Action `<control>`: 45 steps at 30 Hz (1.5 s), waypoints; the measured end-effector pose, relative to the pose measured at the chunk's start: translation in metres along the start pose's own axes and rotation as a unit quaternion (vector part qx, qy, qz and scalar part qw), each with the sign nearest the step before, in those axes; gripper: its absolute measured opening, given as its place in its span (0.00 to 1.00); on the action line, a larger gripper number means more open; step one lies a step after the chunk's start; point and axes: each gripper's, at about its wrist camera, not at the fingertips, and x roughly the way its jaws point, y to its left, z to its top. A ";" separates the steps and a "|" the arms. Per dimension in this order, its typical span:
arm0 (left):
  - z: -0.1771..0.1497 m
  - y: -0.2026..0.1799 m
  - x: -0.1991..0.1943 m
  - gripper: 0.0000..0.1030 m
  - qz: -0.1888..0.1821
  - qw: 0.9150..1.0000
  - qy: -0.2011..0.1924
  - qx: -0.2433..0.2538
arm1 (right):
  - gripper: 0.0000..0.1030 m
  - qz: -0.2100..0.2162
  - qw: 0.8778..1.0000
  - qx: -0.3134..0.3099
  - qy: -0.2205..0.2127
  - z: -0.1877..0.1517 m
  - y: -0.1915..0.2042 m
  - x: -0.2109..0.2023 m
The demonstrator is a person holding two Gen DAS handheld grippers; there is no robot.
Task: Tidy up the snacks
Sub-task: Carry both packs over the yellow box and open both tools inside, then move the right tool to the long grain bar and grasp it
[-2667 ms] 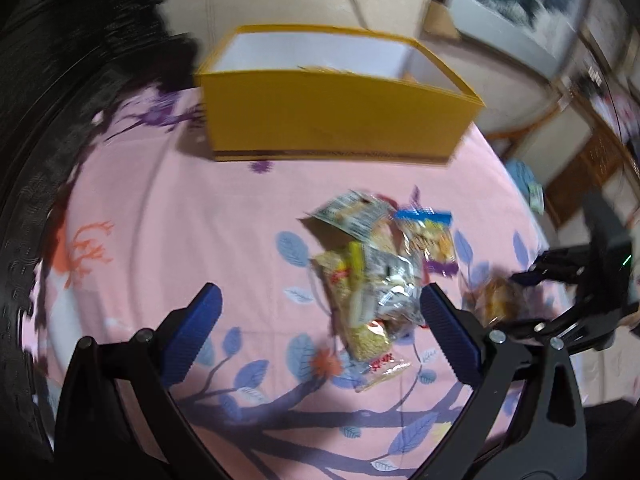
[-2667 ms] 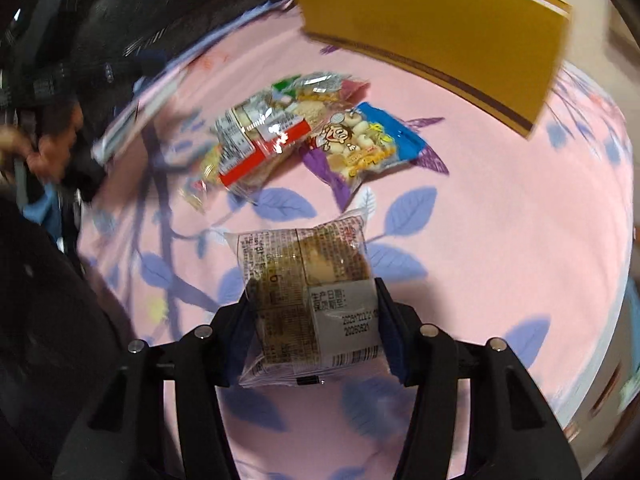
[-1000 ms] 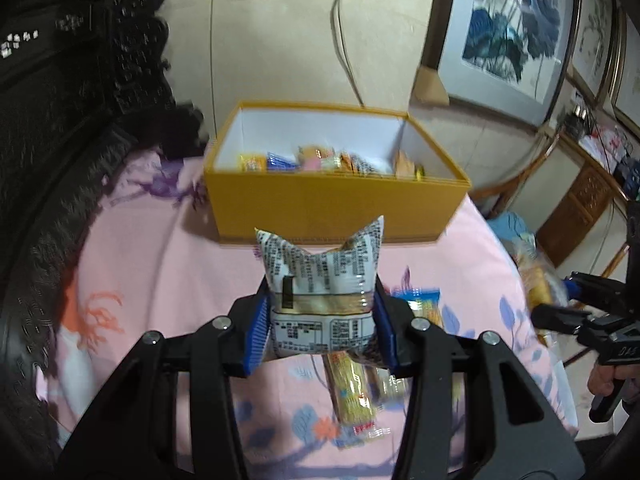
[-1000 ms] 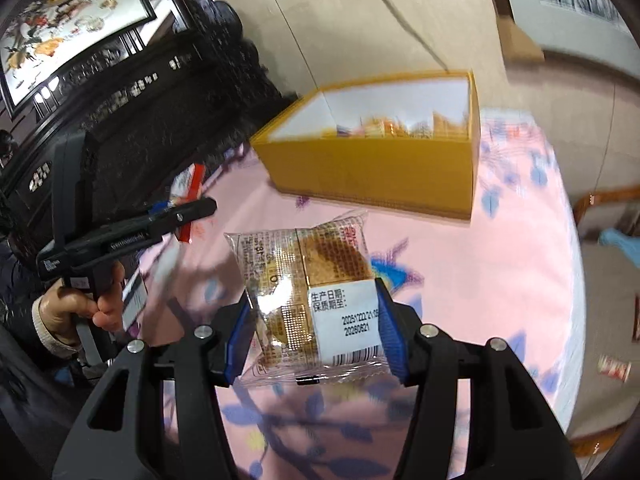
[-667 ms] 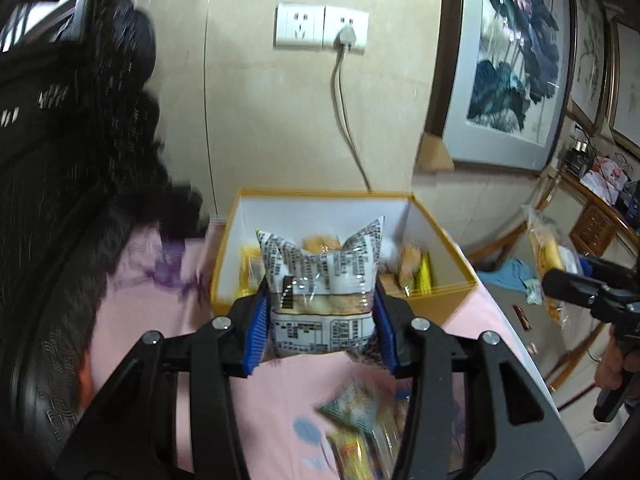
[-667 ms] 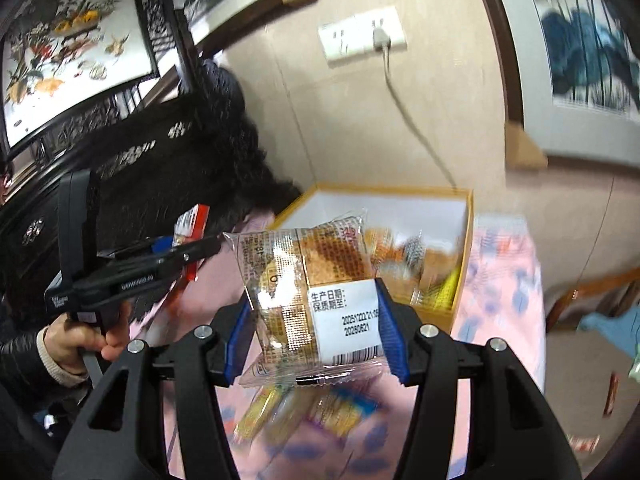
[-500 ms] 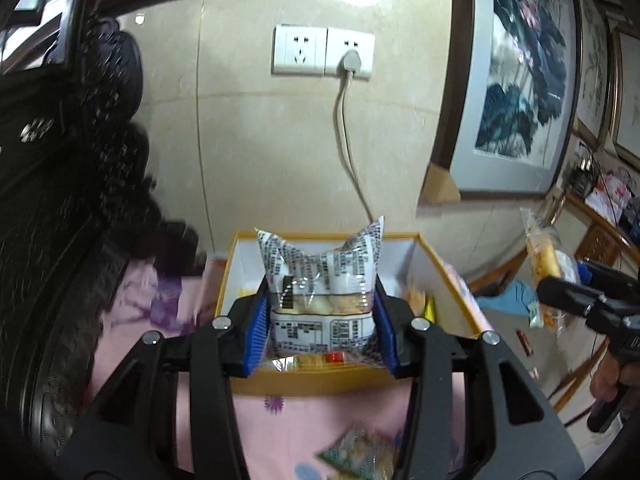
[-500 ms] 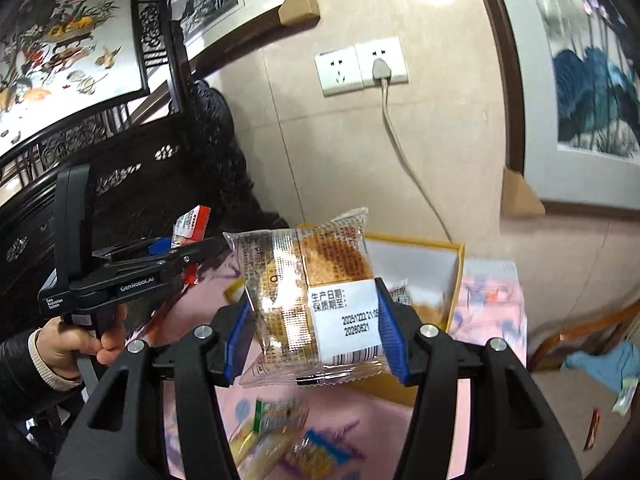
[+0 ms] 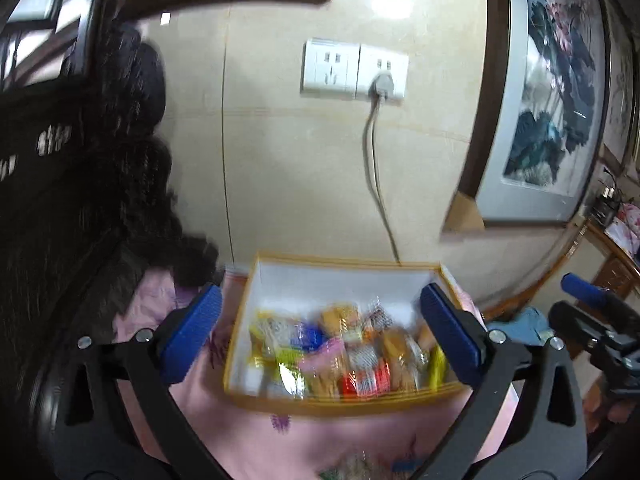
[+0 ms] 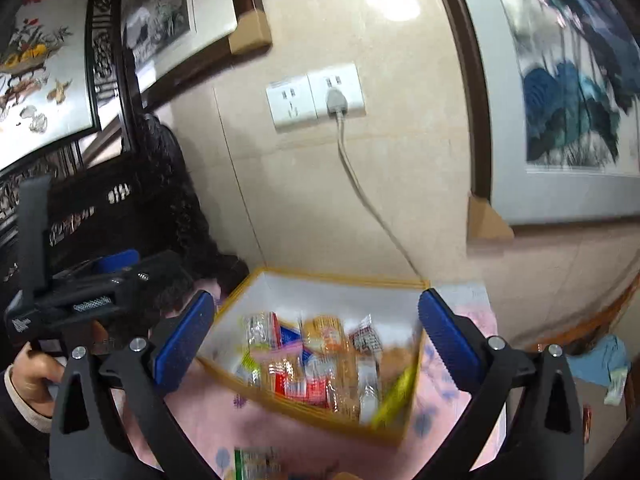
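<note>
Both packets gone from jaws since earlier frame. Left gripper (image 9: 320, 334), right gripper (image 10: 316, 338) opening, empty, above yellow box (image 9: 340, 400) of snacks (image 9: 344, 352).

Left gripper (image 9: 320, 336): black frame arms, blue ribbed pads, silver screws at pivots. Right gripper (image 10: 314, 334): same build, black arms with triangular cut-outs, blue textured pads, silver screws. From right wrist view, left gripper body black, small white lettering on side, blue part on top. Left hand (image 10: 30, 374) on its handle: dark sleeve, cream cuff beneath.
</note>
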 end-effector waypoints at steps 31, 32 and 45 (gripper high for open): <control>-0.236 0.039 -0.060 0.98 0.024 0.975 0.215 -0.043 | 0.99 0.027 0.948 0.088 0.304 -0.210 0.053 0.039; -0.236 0.040 -0.060 0.98 0.025 0.975 0.217 -0.045 | 0.99 0.022 0.946 0.087 0.313 -0.211 0.054 0.044; -0.244 0.055 -0.064 0.98 0.035 0.972 0.226 -0.061 | 0.77 -0.044 0.926 0.086 0.365 -0.222 0.073 0.082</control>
